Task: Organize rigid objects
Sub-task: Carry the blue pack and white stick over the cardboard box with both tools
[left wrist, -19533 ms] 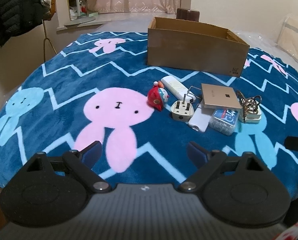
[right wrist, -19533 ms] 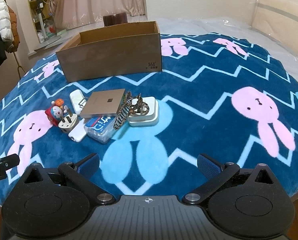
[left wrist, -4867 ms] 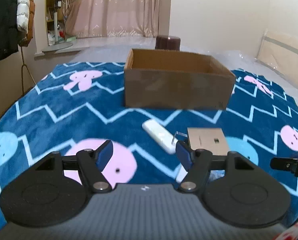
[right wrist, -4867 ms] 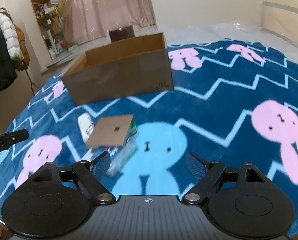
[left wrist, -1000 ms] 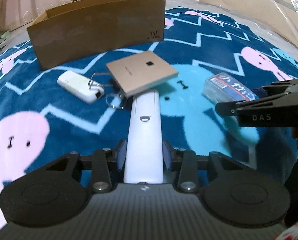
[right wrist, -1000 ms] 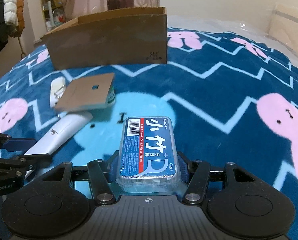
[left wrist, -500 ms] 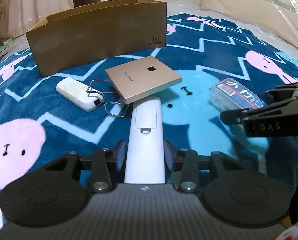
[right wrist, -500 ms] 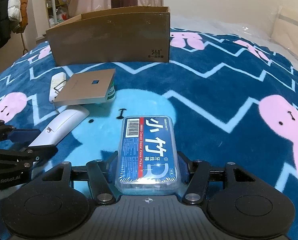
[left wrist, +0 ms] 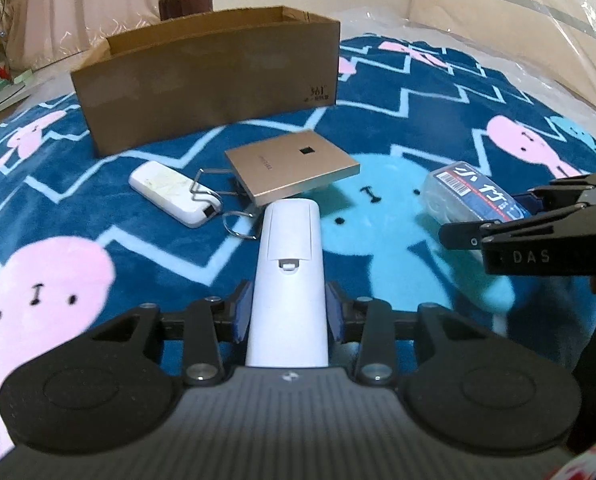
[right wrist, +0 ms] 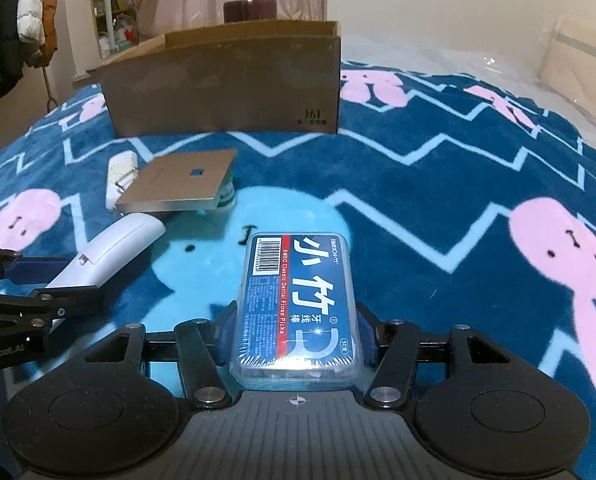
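We see the left hand-held gripper [left wrist: 287, 312] clamped on a long white remote-shaped device [left wrist: 287, 276], its blue pads pressing both sides of the lower body. Its jaws have just been closing a little, with the device between them. The device points forward and its far end sits just short of a flat gold square box [left wrist: 291, 166]. From the right wrist view the same device [right wrist: 109, 256] shows at the left, slanting out of the left hand-held gripper [right wrist: 37, 280].

The right hand-held gripper [right wrist: 295, 336] grips a clear case of dental floss picks [right wrist: 295, 304] with a blue label, held lengthwise between the pads. In the left wrist view this case [left wrist: 470, 196] appears at the right, sticking out from the right hand-held gripper [left wrist: 526, 216].

Further out, we find the gold box resting tilted, one side propped on a small green-and-white thing [right wrist: 226, 194] that we cannot identify. Just to its left lies a small white device [left wrist: 173, 192], with bent metal wire [left wrist: 217, 200] lying between it and the gold box.

Beyond these stands an open cardboard box [left wrist: 209, 80], its long side facing us, well apart from both held things. Everything lies on a bed covered by a blue blanket [right wrist: 438, 184] with zigzag lines and pink and light-blue rabbits. Clear plastic sheeting [left wrist: 498, 32] covers the bed beyond the blanket.
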